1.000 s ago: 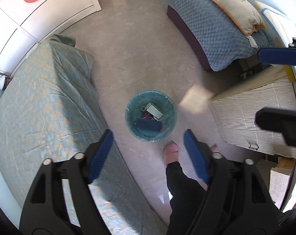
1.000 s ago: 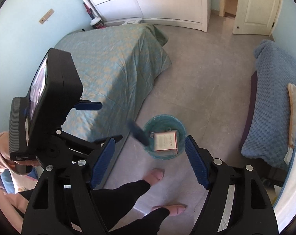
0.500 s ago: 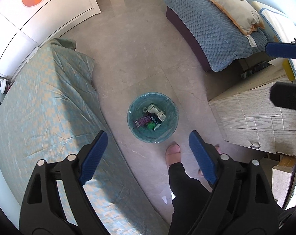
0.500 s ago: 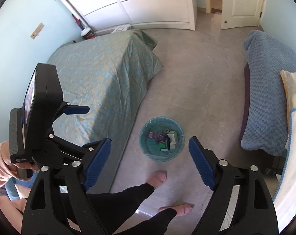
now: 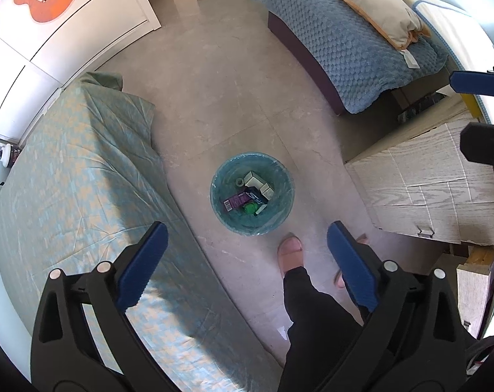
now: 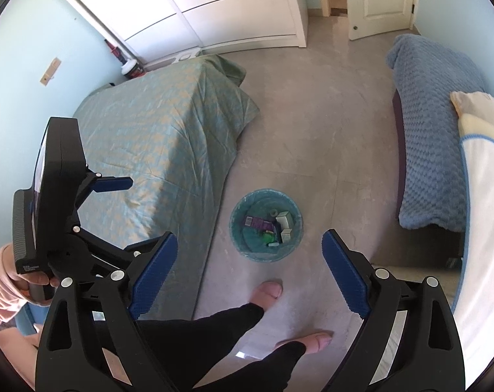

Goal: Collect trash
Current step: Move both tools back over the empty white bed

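Both grippers hang over the floor with nothing between their blue pads: the left gripper (image 5: 245,261) points straight down, its jaws just spread wide, and the right gripper (image 6: 248,271) has likewise just been opening. Below lie the green-covered bed (image 5: 76,176) and the blue quilted bed (image 5: 338,32). Between them on the grey floor stands the teal trash bin (image 5: 281,217), holding a white box (image 5: 255,179), a purple packet (image 5: 235,201) and a small green scrap (image 5: 250,208).
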Demonstrator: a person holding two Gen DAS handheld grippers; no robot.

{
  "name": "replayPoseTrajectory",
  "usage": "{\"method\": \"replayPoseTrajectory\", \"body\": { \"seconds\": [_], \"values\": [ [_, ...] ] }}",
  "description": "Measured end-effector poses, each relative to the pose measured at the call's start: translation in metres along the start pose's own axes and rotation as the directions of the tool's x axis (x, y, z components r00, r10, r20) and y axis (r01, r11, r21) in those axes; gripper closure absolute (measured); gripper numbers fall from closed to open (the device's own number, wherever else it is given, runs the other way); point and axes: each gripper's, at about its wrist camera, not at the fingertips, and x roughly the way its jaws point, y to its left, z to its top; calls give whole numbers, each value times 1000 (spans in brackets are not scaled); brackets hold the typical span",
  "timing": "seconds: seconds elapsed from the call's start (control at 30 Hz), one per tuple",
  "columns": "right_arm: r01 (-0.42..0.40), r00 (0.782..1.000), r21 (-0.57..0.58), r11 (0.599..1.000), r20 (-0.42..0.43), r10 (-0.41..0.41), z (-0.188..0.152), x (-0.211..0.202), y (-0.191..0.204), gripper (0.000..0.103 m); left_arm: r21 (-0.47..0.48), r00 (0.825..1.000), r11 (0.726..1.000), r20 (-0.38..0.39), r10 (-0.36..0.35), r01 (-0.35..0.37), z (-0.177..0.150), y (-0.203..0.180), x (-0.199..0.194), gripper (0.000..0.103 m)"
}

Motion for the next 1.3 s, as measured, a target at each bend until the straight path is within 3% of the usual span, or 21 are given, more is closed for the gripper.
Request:
{"method": "replayPoseTrajectory", "body": {
  "seconds": [0.5,0.87,1.03,1.3],
  "values": [
    [52,997,113,992,58,-59,-47,-50,-18,12,141,996,989,83,40,-51,3,-40,-37,7],
    [104,980,287,952,131,-147,-95,-98,-46,11,251,985,968,168,-48,5,23,-83,-74,7],
    [123,962,400,908,178,-208,-125,-124,-59,11,343,981,938,165,-103,41,33,-113,-83,7],
    [169,925,545,821,200,-323,-179,-163,-82,11,511,976,859,179,-125,16,40,-179,-94,7]
  ]
}}
